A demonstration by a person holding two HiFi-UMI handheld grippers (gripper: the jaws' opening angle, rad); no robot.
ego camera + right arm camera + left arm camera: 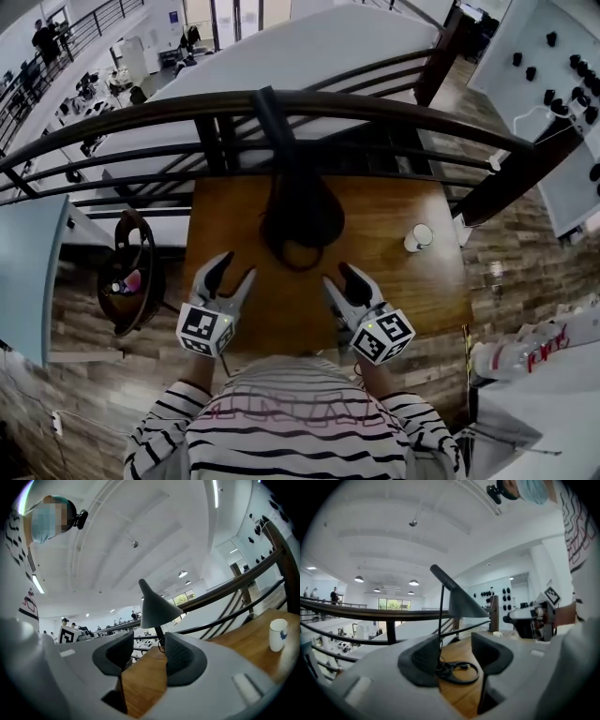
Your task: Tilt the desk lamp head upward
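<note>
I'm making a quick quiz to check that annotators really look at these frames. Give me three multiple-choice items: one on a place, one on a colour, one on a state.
1. Where on the brown wooden table does the small white cup stand?
A. right of the grey cone-headed desk lamp
B. left of the lamp
C. under the lamp head

2. What colour is the coiled cable at the lamp's foot?
A. white
B. red
C. black

3. How do the jaws of the right gripper stand?
A. shut on the lamp head
B. apart, with nothing between them
C. shut on the cup

Answers:
1 A: the head view shows the cup near the table's right edge.
2 C: the left gripper view shows a black loop.
3 B: only bare tabletop shows between the pads.
</note>
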